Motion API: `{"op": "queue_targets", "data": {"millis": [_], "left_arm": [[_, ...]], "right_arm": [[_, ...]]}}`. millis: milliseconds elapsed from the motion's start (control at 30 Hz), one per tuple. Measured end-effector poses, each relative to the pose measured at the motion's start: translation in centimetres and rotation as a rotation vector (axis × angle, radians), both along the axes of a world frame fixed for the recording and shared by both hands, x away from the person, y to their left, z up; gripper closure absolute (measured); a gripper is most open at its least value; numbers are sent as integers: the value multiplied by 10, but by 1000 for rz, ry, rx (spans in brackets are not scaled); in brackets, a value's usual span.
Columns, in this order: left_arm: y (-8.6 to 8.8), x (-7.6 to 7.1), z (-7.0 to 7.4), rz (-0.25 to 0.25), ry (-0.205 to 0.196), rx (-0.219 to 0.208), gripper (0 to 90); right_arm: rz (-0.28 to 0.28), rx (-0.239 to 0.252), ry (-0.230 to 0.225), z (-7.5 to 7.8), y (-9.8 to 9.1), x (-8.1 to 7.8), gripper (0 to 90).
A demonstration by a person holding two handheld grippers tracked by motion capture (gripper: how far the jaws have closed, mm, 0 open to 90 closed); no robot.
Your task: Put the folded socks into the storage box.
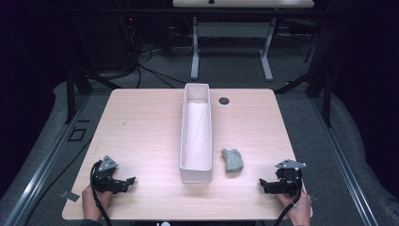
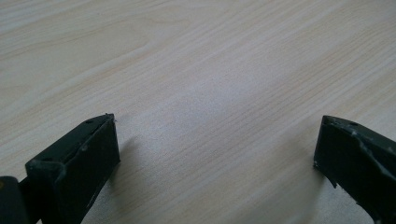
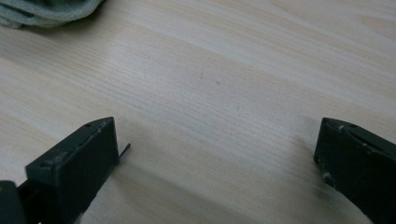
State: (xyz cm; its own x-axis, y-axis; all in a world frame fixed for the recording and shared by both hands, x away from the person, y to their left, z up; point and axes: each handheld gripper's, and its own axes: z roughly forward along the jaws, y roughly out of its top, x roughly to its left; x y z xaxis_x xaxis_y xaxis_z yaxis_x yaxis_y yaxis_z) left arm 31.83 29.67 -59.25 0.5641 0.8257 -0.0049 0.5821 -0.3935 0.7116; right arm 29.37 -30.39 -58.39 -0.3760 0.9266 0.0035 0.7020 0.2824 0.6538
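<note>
Evidently the work in hand concerns the crumpled grey-green cloth [image 1: 232, 160], which lies on the wooden table [image 1: 141, 127] just to the right of the long white bin [image 1: 195, 175], near that bin's front end and clear of its wall. The right gripper [image 1: 269, 184] rests near the table's front right corner, well apart from the cloth, its jaws spread wide with nothing between them; in the right gripper view a corner of the cloth [image 3: 46, 11] shows at the upper left, beyond the jaws and off to one side. The left gripper [image 1: 123, 182] sits near the front left corner, likewise with jaws wide and bare wood between them. The cloth looks soft, light and limp (a knit or towelling weave, by the ribbing seen close up), so it should neither slip nor break, though it will likely sag and unfold once lifted. A pinch on the raised bunched middle, rather than on a flat edge, would probably gather enough layers to hold. The bin stands upright and open along the table's centre line; its inside appears pale and smooth, and no separate thing can be made out in it.
</note>
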Motion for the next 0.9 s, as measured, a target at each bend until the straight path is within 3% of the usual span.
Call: {"op": "queue_targets", "data": {"millis": [67,200,267,533,567,800,867,900], "left_arm": [[0,0,0,0,0,0,0],[0,0,0,-1,0,0,0],[0,0,0,-1,-1,-1,0],[0,0,0,-1,-1,1,1],[0,0,0,-1,0,1,1],[0,0,0,0,0,2,1],[0,0,0,1,1,2,1],[0,0,0,1,1,2,1]], "right_arm": [[-4,0,23,2,0,0,0],[-1,47,61,7,1,2,0],[-16,38,74,9,5,2,0],[17,74,115,24,17,6,0],[39,101,130,25,17,6,0],[47,64,123,39,33,8,0],[77,94,129,43,35,10,0],[74,85,125,45,37,10,0]]}}
